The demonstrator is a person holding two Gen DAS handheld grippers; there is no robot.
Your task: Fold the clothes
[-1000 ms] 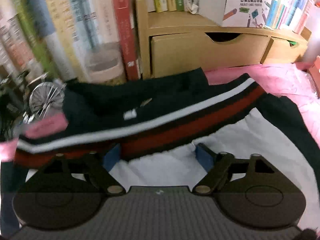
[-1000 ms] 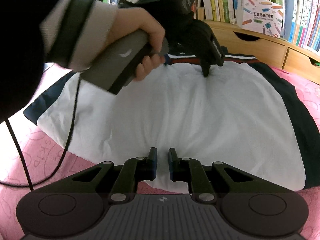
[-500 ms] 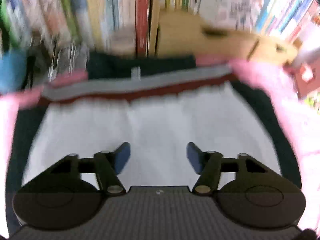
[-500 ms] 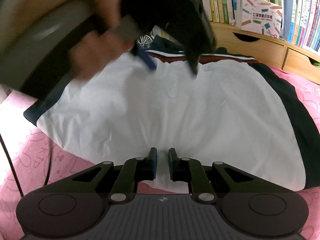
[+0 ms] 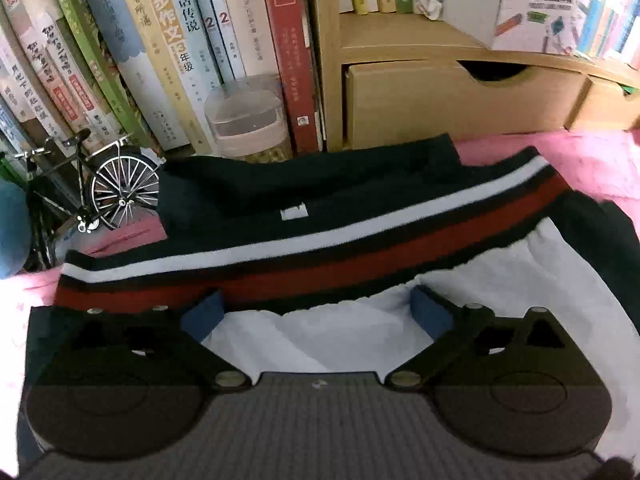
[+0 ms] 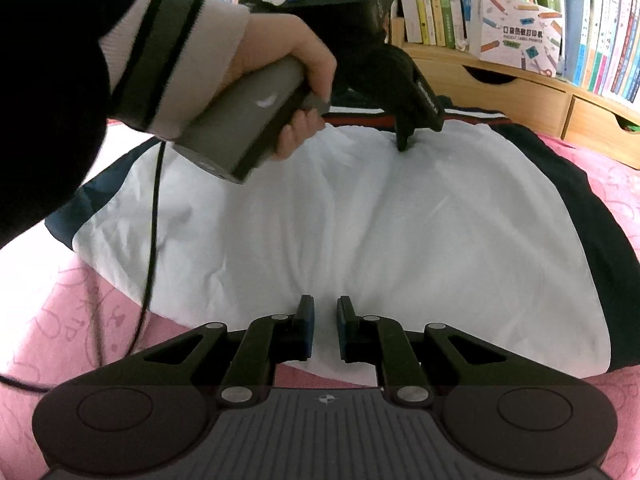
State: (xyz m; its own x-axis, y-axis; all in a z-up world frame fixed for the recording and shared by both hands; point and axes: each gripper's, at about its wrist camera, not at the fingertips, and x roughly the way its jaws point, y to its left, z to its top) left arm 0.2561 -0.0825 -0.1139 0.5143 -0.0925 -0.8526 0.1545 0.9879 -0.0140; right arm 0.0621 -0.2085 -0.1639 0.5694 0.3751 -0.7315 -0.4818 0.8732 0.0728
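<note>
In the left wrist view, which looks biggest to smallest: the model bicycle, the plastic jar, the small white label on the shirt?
1. Model bicycle.
2. Plastic jar; close to the bicycle, so unsure.
3. White label, clearly smallest.

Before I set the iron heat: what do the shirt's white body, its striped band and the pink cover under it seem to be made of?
White body: thin matte woven fabric, probably cotton, with fine creases. Striped band: thicker ribbed-looking knit in navy, white and red. Pink cover: soft matte cloth with a faint printed pattern; fibre cannot be told.
</note>
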